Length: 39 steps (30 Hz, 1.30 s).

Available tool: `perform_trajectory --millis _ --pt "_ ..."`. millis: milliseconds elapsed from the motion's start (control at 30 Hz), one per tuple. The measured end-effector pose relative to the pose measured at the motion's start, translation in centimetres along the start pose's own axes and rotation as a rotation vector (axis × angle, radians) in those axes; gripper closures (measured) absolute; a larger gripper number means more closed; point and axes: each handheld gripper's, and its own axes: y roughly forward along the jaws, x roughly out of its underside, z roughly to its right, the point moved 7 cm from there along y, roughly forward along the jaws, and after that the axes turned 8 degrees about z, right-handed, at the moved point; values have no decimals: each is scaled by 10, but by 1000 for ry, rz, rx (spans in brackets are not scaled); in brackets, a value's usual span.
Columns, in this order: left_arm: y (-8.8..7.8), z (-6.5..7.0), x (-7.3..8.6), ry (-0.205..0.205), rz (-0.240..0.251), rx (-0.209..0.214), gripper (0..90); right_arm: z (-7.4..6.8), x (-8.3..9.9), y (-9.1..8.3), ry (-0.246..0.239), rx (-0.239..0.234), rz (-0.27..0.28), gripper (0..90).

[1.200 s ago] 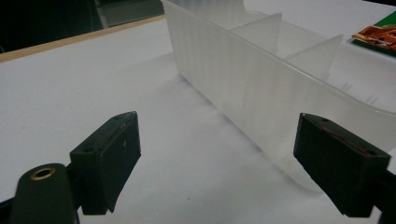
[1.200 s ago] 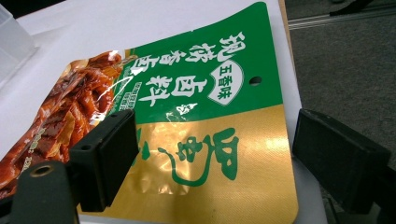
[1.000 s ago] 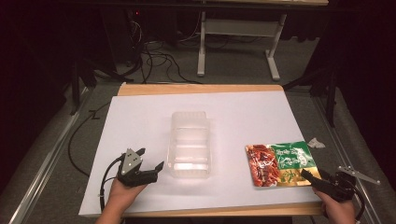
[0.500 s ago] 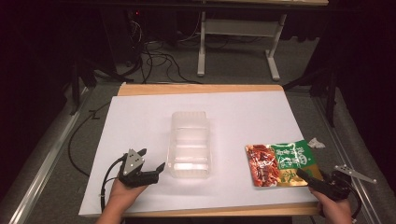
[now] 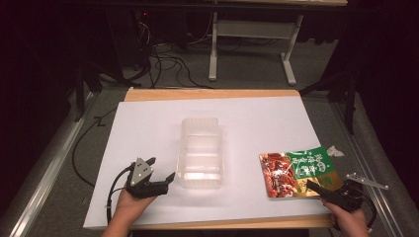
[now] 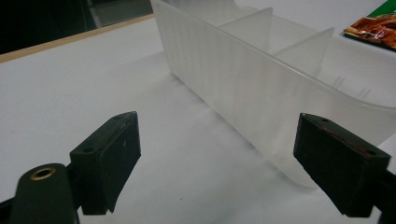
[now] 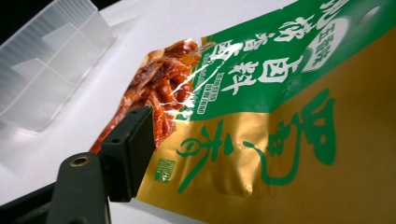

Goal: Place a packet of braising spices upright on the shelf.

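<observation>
We have the left gripper (image 5: 160, 183) resting low on the white table cover (image 5: 148, 123), its 2 jaws spread wide and empty, aimed at the near-left corner of the clear plastic divided container (image 5: 199, 153). In the left gripper view one pad stands in front of the container (image 6: 243, 79) wall and the other over bare cover, so we judge that this gripper is set to steady or straddle that wall; no contact is visible. The right gripper (image 5: 323, 190) lies at the near edge of the snack pouch (image 5: 300, 173), a foil pack with a green and gold print and a clear window. In the right gripper view only 1 jaw is in frame, over the pouch (image 7: 261, 116); we cannot tell whether the pair is spread or closed. The pouch lies flat near the right edge of the cover, well apart from the container, with open cover between them. The container has 3 compartments, all empty. A small torn scrap (image 5: 335, 150) lies just beyond the pouch's far corner. Room behind the container is free.
</observation>
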Motion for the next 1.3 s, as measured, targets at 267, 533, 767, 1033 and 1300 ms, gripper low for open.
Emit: perform_trajectory --millis 267,533,767,1033,1300 --pt "0 1 0 1 3 5 153 -9 -2 4 8 -39 12 302" --pt "-2 1 0 4 3 5 153 -23 1 13 -59 -57 -25 274" --pt "-3 1 0 7 3 5 152 -22 -2 13 -19 -38 -16 442" --pt "-2 2 0 10 0 8 152 -18 -2 9 -3 15 -31 741" --pt "-2 3 0 8 -1 9 153 -28 -10 6 -93 25 6 853"
